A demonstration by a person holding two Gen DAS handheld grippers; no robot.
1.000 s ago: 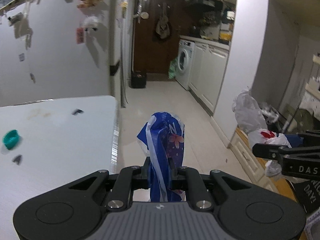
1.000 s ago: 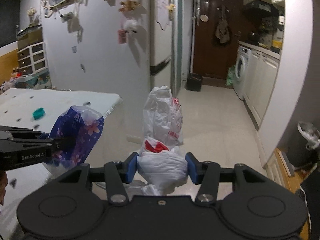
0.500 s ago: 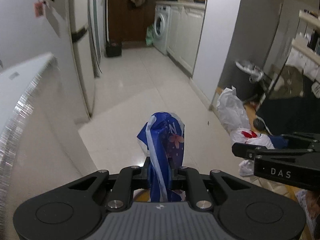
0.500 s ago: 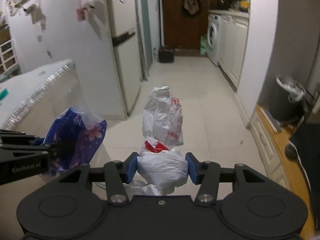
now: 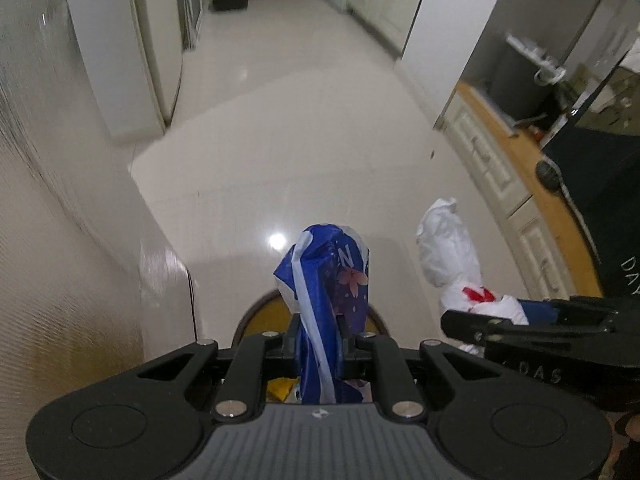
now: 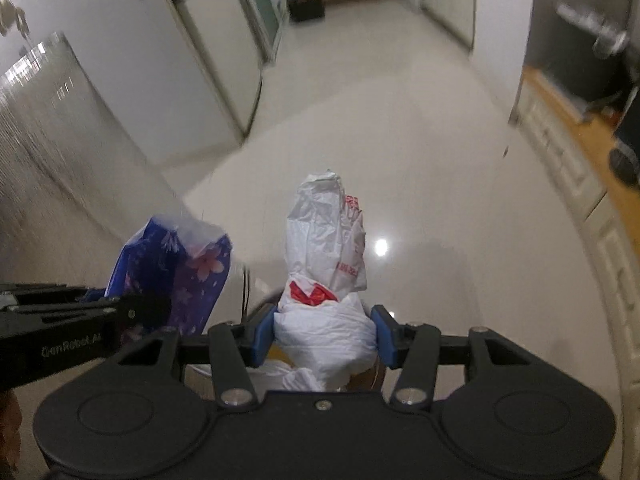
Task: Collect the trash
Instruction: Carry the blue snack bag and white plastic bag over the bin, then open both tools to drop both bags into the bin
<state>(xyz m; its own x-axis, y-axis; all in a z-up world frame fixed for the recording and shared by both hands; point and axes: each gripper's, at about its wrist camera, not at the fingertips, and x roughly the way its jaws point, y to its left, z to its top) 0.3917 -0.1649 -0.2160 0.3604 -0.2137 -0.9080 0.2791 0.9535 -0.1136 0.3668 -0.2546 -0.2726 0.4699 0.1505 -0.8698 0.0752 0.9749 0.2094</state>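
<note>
A: Where do things stand?

B: The left tongs [image 5: 319, 346] are pinched almost shut on the neck of the blue flowered bag [image 5: 325, 280], which juts out ahead of their tips. The right tongs [image 6: 324, 334] stand about half open, their blue pads [image 6: 262, 334] pressing both sides of the white plastic bag [image 6: 326, 276].

A: And the step?

B: It looks like lowering both bags into the round bin [image 5: 256, 316], whose rim shows just beneath the left tongs. Both grips should hold until each bag is over the opening.

A: Pose?

B: Both tongs point steeply down, side by side, near each other. Beyond them lies the pale tiled floor [image 5: 304, 152].
</note>
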